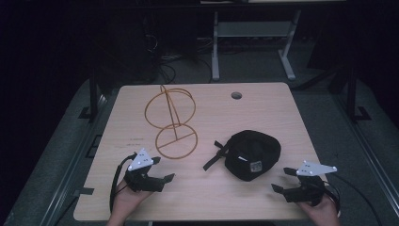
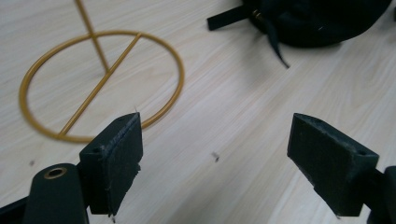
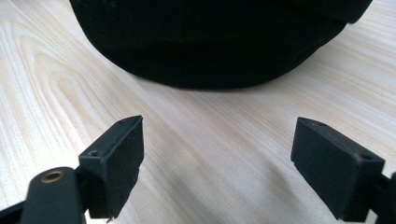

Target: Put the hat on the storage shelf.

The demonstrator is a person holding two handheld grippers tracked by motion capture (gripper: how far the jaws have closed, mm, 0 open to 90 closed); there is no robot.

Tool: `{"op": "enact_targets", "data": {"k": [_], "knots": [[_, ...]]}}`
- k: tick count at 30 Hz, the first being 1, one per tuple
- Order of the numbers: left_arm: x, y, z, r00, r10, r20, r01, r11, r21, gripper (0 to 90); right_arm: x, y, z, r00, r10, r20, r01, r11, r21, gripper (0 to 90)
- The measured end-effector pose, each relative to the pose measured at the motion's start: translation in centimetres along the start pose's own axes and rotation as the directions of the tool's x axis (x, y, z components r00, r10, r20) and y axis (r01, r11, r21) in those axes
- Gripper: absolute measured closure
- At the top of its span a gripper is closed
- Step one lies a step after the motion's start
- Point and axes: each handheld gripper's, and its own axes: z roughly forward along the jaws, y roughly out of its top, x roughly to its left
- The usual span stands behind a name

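Cap (image 1: pixel 252 155): black, flat on the surface (image 1: pixel 263 108), near right; strap trailing left toward the stand.
Stand (image 1: pixel 173 123): gold wire hat stand, upright, far left, bare; likely the cap's destination.
Right gripper (image 1: pixel 288 181): jaws wide apart, empty, aimed at the cap's near edge (image 3: pixel 215 42), just short of it.
Left gripper (image 1: pixel 163 170): jaws apart, empty; base ring (image 2: pixel 100 84) just beyond, cap (image 2: pixel 317 21) farther right.
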Motion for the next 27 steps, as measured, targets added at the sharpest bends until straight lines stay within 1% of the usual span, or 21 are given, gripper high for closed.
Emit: {"op": "enact_targets", "data": {"k": [1, 2, 4, 5, 8, 10, 11, 12, 13, 14, 19, 20, 22, 24, 25, 27], "knots": [[-0.3, 0.5, 0.1, 0.9999, 0.014, 0.010, -0.014, 0.9999, -0.002, 18.0, 0.1, 0.1, -0.2, 1.0000, 0.001, 0.002, -0.001, 1.000, -0.006, 16.4], [-0.3, 0.5, 0.1, 0.9999, 0.014, 0.010, -0.014, 0.9999, -0.002, 17.9, 0.1, 0.1, -0.2, 1.0000, 0.001, 0.002, -0.001, 1.000, -0.006, 16.4], [-0.8, 1.1, 0.3, 0.9993, 0.021, 0.030, -0.020, 0.9997, -0.011, 17.9, 0.4, 0.1, -0.5, 1.0000, 0.000, 0.004, 0.000, 1.000, -0.020, 16.4], [-0.8, 1.1, 0.3, 0.9993, 0.021, 0.030, -0.020, 0.9997, -0.011, 18.0, 0.4, 0.1, -0.5, 1.0000, 0.000, 0.004, 0.000, 1.000, -0.020, 16.4], [-1.4, 2.2, 0.8, 0.9976, 0.039, 0.057, -0.038, 0.9991, -0.018, 17.9, 0.6, 0.0, -0.8, 1.0000, 0.002, 0.006, -0.002, 1.000, -0.029, 16.4], [-1.6, 2.4, 1.0, 0.9972, 0.043, 0.062, -0.042, 0.9989, -0.019, 17.9, 0.6, 0.0, -0.9, 1.0000, -0.002, 0.007, 0.002, 0.999, -0.037, 16.4], [-1.9, 3.1, 1.3, 0.9956, 0.055, 0.076, -0.054, 0.9983, -0.021, 17.9, 0.6, 0.0, -0.9, 1.0000, 0.001, 0.006, -0.001, 0.999, -0.040, 16.4], [-1.9, 3.1, 1.3, 0.9956, 0.055, 0.076, -0.054, 0.9983, -0.021, 17.9, 0.6, 0.0, -0.9, 1.0000, 0.001, 0.006, -0.001, 0.999, -0.040, 16.4], [-2.2, 3.7, 1.6, 0.9936, 0.065, 0.093, -0.063, 0.9977, -0.026, 17.9, 0.6, 0.0, -0.9, 1.0000, 0.006, 0.004, -0.005, 0.999, -0.042, 16.3], [-2.2, 3.7, 1.6, 0.9936, 0.065, 0.093, -0.063, 0.9977, -0.026, 17.9, 0.6, 0.0, -0.9, 1.0000, 0.006, 0.004, -0.005, 0.999, -0.042, 16.3], [-3.5, 5.5, 2.5, 0.9857, 0.105, 0.132, -0.102, 0.9942, -0.034, 17.9, 0.5, -0.1, -1.1, 1.0000, 0.010, 0.003, -0.009, 0.999, -0.047, 16.3], [-3.9, 5.9, 2.8, 0.9825, 0.116, 0.146, -0.112, 0.9930, -0.036, 17.9, 0.4, -0.1, -1.1, 0.9999, 0.011, 0.002, -0.011, 0.999, -0.049, 16.3], [-4.4, 6.5, 3.1, 0.9783, 0.128, 0.163, -0.123, 0.9917, -0.038, 17.9, 0.4, 0.0, -1.1, 0.9999, 0.012, 0.000, -0.012, 0.998, -0.055, 16.2], [-5.1, 7.4, 3.7, 0.9704, 0.147, 0.192, -0.143, 0.9892, -0.033, 17.9, 0.4, -0.1, -1.1, 0.9999, 0.015, -0.004, -0.016, 0.999, -0.052, 16.2], [-5.1, 7.4, 3.7, 0.9704, 0.147, 0.192, -0.143, 0.9892, -0.033, 17.9, 0.4, -0.1, -1.1, 0.9999, 0.015, -0.004, -0.016, 0.999, -0.052, 16.2], [-5.9, 8.4, 4.4, 0.9621, 0.172, 0.211, -0.169, 0.9851, -0.032, 17.9, 0.4, -0.1, -1.1, 0.9999, 0.009, -0.007, -0.009, 0.999, -0.054, 16.2]]}}
